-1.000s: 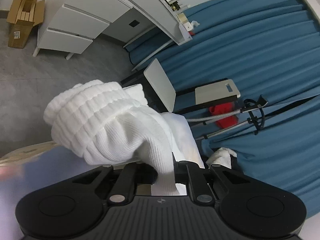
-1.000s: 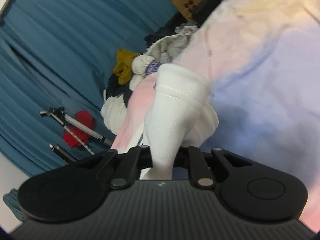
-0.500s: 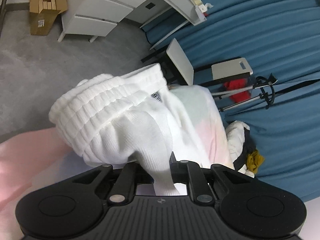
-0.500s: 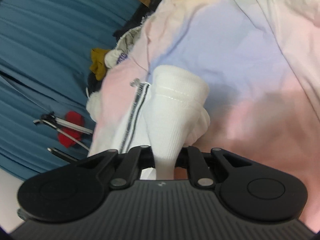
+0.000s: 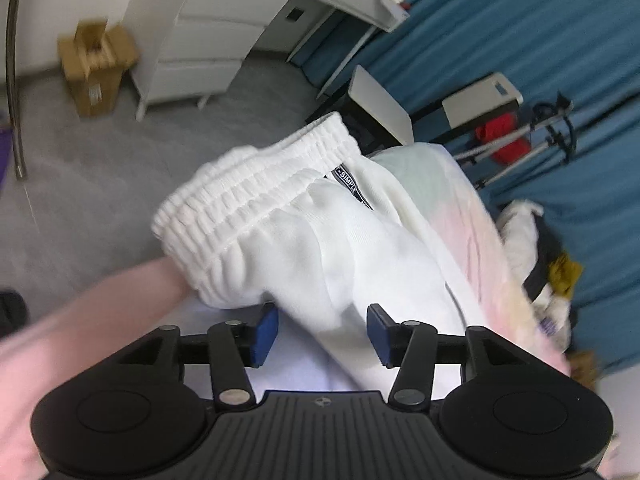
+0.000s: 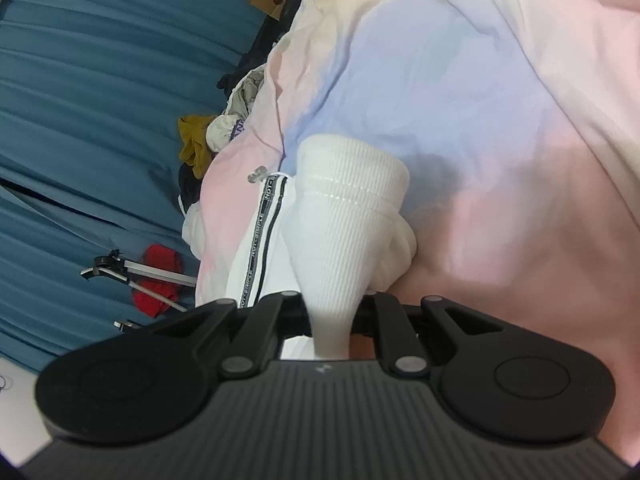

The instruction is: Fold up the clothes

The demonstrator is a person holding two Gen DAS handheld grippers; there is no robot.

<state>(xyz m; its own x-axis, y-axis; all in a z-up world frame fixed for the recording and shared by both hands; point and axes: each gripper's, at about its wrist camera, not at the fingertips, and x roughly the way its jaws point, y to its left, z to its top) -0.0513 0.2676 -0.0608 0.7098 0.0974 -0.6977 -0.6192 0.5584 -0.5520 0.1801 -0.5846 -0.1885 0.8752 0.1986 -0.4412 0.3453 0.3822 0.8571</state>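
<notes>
- The left gripper [image 5: 322, 334] is opening, its blue pads [image 5: 264, 330] standing apart with white cloth lying between them, neither pad pressing on it.
- That cloth belongs to a pair of white trousers [image 5: 320, 240], whose gathered elastic waistband [image 5: 248, 196] bunches just ahead of the left gripper and points up and away, toward the grey floor [image 5: 100, 176].
- A black-and-white drawstring tape [image 5: 352, 186] runs out of the waistband; the word "SIMPLE" can be read on it in the left wrist view.
- The right gripper [image 6: 332, 334] is clamped tight on a ribbed white cuff [image 6: 344, 216], which fans out from the pinch into a wide folded end.
- In the right wrist view the same tape [image 6: 264, 236] runs lengthwise beside the cuff; its lettering is only partly legible, something like "NOT SIMPLE".
- The trousers lie on a pastel bedsheet [image 6: 480, 100] in pink, lilac and pale yellow, their length running between the two grippers.
- A heap of other clothes [image 6: 216, 136], mustard, white and dark, sits at the sheet's far edge.
- Blue curtains [image 5: 520, 32] hang behind, with a tripod [image 5: 532, 136] and a red object [image 5: 500, 136] in front.
- White drawers [image 5: 200, 56] and a cardboard box [image 5: 96, 68] stand on the floor; the box's label is too blurred to read.
</notes>
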